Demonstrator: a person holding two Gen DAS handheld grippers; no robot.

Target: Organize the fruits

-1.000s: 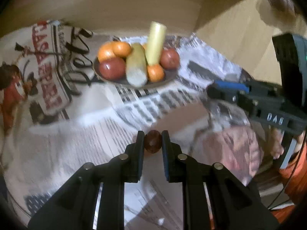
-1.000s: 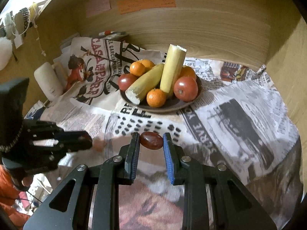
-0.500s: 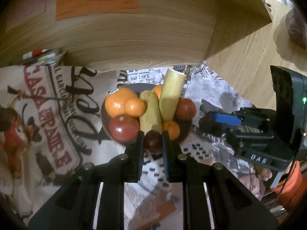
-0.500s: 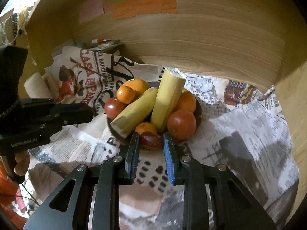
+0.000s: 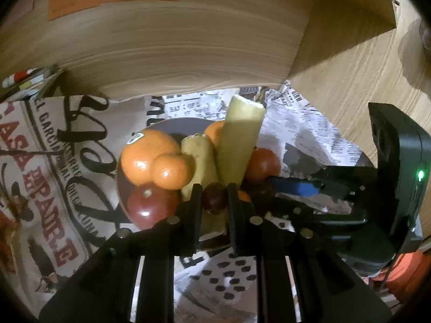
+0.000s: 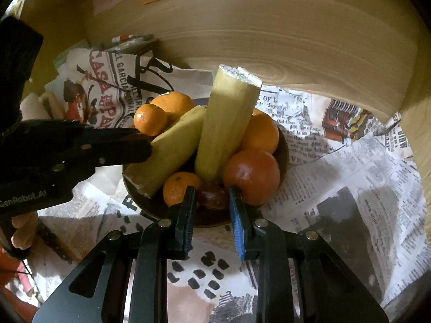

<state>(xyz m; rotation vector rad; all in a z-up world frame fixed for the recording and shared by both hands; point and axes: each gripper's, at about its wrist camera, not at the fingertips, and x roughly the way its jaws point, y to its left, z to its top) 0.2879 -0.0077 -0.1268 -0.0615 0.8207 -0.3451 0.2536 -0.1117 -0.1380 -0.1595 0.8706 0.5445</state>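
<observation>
We hold two claws over a dark bowl (image 6: 282,145) heaped with fruit, set on spread newspaper (image 6: 350,177) against a wooden wall (image 6: 269,32).

Our left claw (image 5: 215,197) is pressed tight on a small dark-red round fruit (image 5: 214,198), which sits pinched between its black pads right at the tips. Just beyond those tips lies the bowl's near side: a red tomato (image 5: 149,206) ahead and to the left, two oranges (image 5: 150,156) above that, and a pale yellow cut stalk (image 5: 239,140) leaning upright straight ahead. A second, shorter yellow piece (image 5: 199,158) lies just left of the stalk.

Our right claw (image 6: 212,200) is likewise pinching a small dark-red oval fruit (image 6: 212,196) between its blue-lined pads. This fruit hangs over the bowl's near rim, close between a small orange (image 6: 179,185) on the left of the tips and a large red tomato (image 6: 252,176) on the right; whether it touches them we cannot tell. The tall stalk stands directly beyond it.

From the right claw, the left claw reaches in from the left, its tips beside the long yellow piece. From the left claw, the right one comes in from the right, low by the rim.
</observation>
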